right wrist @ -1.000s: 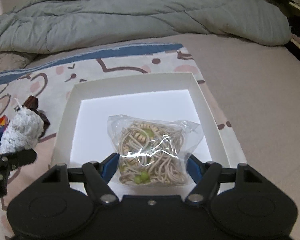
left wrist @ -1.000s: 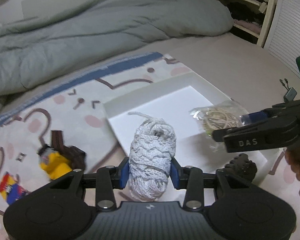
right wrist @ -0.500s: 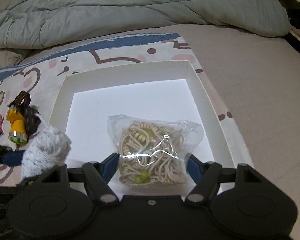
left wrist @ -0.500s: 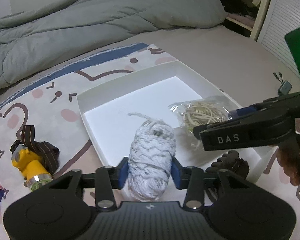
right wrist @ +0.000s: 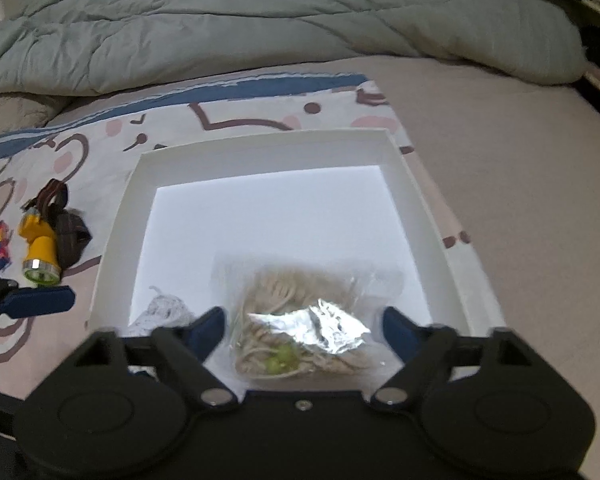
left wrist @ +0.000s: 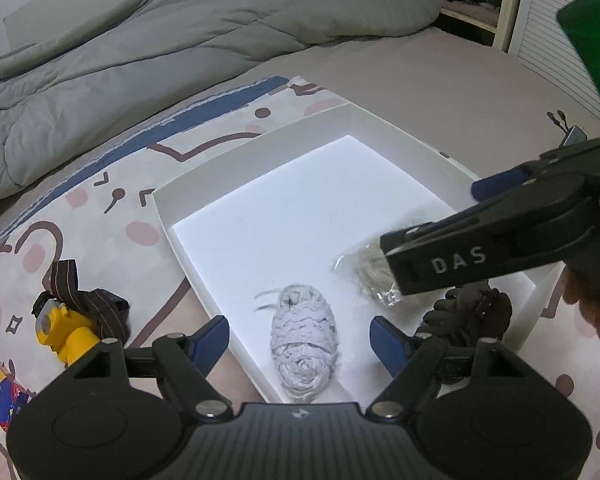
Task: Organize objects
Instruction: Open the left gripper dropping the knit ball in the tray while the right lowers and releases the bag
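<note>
Both grippers are wide open rn, w/ nothing held in either. Left gripper (left wrist: 300, 334) has its blue fingertips (left wrist: 210, 342) spread well apart on both sides of the ball of white string (left wrist: 303, 354), not touching it. The ball lies on the floor of the white box (left wrist: 256, 140), right up at the near edge, w/ a loose end of string curling off its far side.

Right gripper (right wrist: 303, 330) is the same deal: jaws spread, and the clear bag of cord (right wrist: 300, 320) sits between them w/o contact on either side afaict. That view is a bit blurry, so tiny gaps are hard to judge. The bag has beige cord and a couple of green beads in it, plus a big glare patch on the plastic. It's inside the box too, near the front, to the right of the string ball (right wrist: 164, 312). From the left cam the bag (left wrist: 370, 276) is mostly hidden behind the right gripper's body, the one w/ DAS printed on it.

There's also a dark knobbly thing (left wrist: 470, 312) by the box's near right corner; can't tell what it is.

Outside the box, on the patterned blanket (left wrist: 100, 208): a yellow headlamp w/ brown strap (left wrist: 66, 326) to the left, and a colourful little packet (left wrist: 2, 390) further left. A grey duvet (left wrist: 160, 40) is piled up at the back of the bed.
</note>
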The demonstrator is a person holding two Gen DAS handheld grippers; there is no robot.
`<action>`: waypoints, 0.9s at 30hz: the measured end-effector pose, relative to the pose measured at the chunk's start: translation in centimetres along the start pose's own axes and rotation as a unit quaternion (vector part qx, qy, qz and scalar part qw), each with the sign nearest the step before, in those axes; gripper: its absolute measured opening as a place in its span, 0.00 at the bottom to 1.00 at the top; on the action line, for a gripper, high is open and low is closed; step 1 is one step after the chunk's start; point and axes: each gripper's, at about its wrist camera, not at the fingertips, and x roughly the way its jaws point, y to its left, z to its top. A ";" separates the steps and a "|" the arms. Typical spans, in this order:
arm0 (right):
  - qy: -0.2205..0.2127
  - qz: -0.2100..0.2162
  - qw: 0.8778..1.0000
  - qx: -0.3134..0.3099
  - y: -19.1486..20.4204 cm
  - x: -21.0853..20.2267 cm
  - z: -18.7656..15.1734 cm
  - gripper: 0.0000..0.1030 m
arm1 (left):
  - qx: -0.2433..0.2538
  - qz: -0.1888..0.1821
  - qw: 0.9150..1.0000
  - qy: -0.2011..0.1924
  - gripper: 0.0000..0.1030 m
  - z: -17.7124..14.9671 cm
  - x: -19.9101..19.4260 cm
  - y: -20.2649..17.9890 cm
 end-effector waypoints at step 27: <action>-0.029 0.017 0.999 0.031 -2.3 -3.6 0.0 0.94 | -0.042 0.016 0.999 -0.017 0.76 -0.1 -2.7 2.7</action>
